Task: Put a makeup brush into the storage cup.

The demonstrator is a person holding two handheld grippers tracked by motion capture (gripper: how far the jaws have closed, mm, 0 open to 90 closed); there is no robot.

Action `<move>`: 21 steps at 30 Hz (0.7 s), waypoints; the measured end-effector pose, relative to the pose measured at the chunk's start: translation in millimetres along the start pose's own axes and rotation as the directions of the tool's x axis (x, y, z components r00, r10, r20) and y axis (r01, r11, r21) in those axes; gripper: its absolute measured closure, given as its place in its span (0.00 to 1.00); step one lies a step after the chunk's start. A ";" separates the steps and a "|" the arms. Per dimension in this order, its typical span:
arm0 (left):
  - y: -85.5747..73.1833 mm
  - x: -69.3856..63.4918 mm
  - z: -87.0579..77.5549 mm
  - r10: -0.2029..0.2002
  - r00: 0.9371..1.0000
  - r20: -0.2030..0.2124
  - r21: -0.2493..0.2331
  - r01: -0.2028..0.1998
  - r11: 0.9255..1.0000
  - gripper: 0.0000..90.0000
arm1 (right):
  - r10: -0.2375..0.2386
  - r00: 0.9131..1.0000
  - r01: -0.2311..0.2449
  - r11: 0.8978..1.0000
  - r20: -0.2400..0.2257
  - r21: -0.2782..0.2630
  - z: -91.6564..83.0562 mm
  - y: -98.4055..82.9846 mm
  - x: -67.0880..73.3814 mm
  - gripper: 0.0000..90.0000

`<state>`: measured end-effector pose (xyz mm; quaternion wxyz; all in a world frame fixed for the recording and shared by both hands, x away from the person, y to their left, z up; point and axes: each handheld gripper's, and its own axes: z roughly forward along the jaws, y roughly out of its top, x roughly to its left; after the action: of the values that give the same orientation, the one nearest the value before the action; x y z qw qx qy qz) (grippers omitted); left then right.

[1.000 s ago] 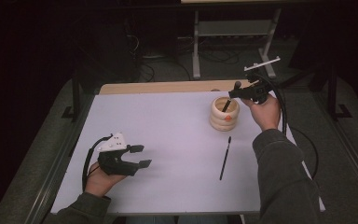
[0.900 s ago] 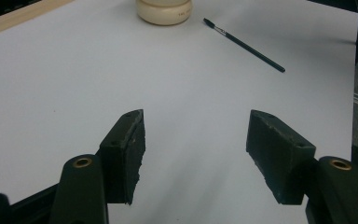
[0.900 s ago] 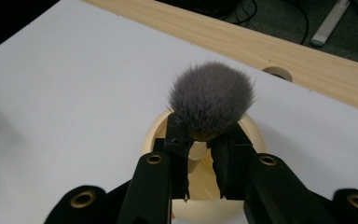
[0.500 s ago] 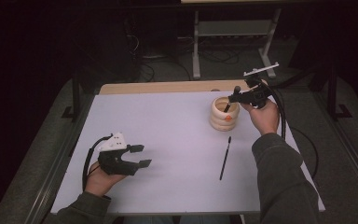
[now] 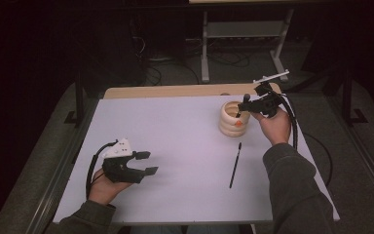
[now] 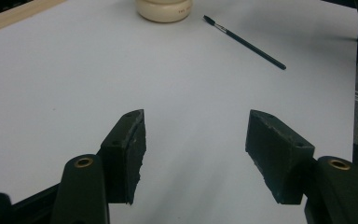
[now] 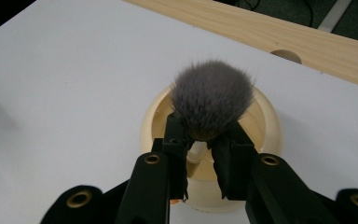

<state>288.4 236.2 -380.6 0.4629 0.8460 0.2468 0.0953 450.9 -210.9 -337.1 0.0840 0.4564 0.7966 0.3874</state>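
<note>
Hovering over the cream ribbed holder [image 5: 233, 119] at about one o'clock on the white table [image 5: 175, 141], the right gripper [image 5: 247, 103] has a fluffy grey brush [image 7: 212, 99] standing between its jaws, which have just been opening, pads beside the handle. A thin black brush [image 5: 234, 165] lies at four o'clock. The left gripper [image 5: 148, 163], spread and empty, rests at eight o'clock.

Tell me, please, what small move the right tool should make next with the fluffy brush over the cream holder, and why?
Probably open the right tool fully and lift away. The fluffy brush stands over the cream holder, handle down inside it, and the jaws have just been opening around the handle. The thin brush lying on the white table looks next.
</note>
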 end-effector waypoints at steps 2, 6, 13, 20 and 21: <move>0.1 0.6 -0.4 0.005 1.000 -0.001 -0.002 -0.005 1.000 0.42 | -0.004 1.000 0.004 1.000 0.001 -0.002 -0.2 -0.5 -0.1 0.78; -0.2 0.7 0.5 0.001 1.000 0.000 0.004 -0.001 1.000 0.42 | 0.009 1.000 -0.009 1.000 0.015 -0.007 -2.7 -4.8 -1.9 0.68; -0.1 1.6 0.2 -0.001 1.000 -0.005 0.001 0.001 1.000 0.41 | 0.026 0.999 -0.025 0.998 0.022 -0.052 -16.5 -15.0 -6.7 0.61; 0.2 0.5 2.0 0.002 1.000 -0.003 0.003 -0.002 1.000 0.40 | 0.044 0.999 -0.042 0.996 0.022 -0.078 -29.8 -23.7 -10.8 0.56; 0.1 0.4 2.1 -0.002 1.000 -0.002 0.003 0.002 1.000 0.40 | 0.045 0.999 -0.043 0.996 0.020 -0.082 -31.5 -24.9 -10.8 0.56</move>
<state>289.6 234.8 -381.7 0.4614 0.8465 0.2480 0.0952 425.2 -243.6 -335.2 0.1030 0.4743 0.7688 0.4163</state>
